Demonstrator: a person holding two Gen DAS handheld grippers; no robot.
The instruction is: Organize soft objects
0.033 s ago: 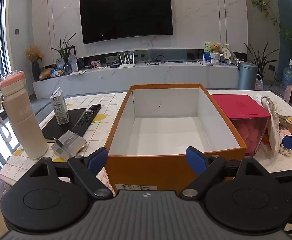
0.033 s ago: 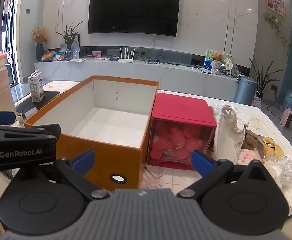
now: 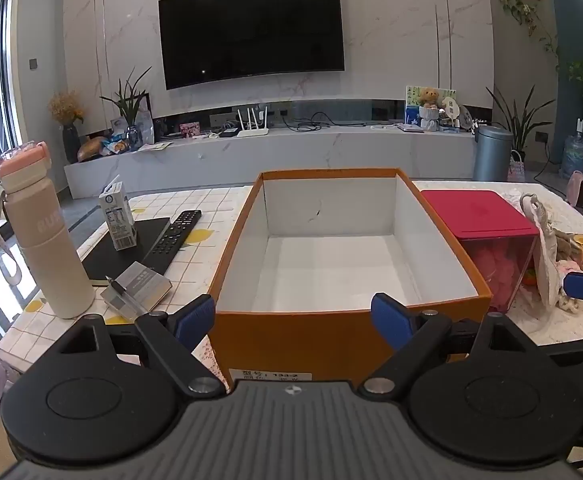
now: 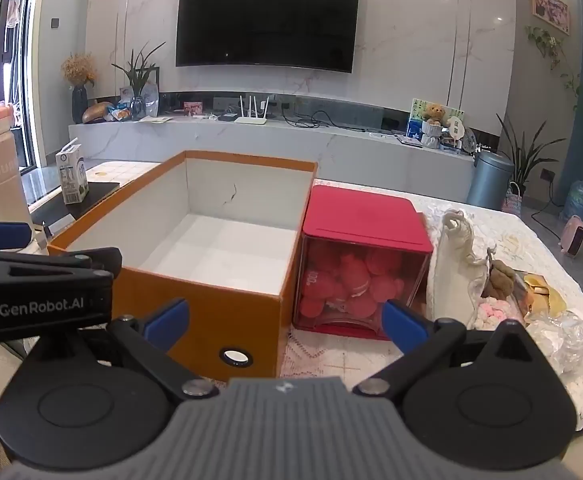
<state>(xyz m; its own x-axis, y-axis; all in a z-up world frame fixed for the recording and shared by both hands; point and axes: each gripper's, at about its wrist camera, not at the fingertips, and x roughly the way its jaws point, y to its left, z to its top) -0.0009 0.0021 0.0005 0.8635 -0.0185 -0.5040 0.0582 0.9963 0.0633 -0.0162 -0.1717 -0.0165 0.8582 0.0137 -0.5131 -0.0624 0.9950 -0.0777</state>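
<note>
Orange cardboard box [image 3: 347, 336] sits open before your left gripper [image 3: 293, 316], whose blue fingers are spread wide with nothing between them; soft objects [image 3: 563, 252] lie far right, past the red-lidded container [image 3: 479, 212]. From your right gripper [image 4: 285, 320], likewise spread and holding nothing, those soft objects [image 4: 491, 280] lie right of the container.
</note>
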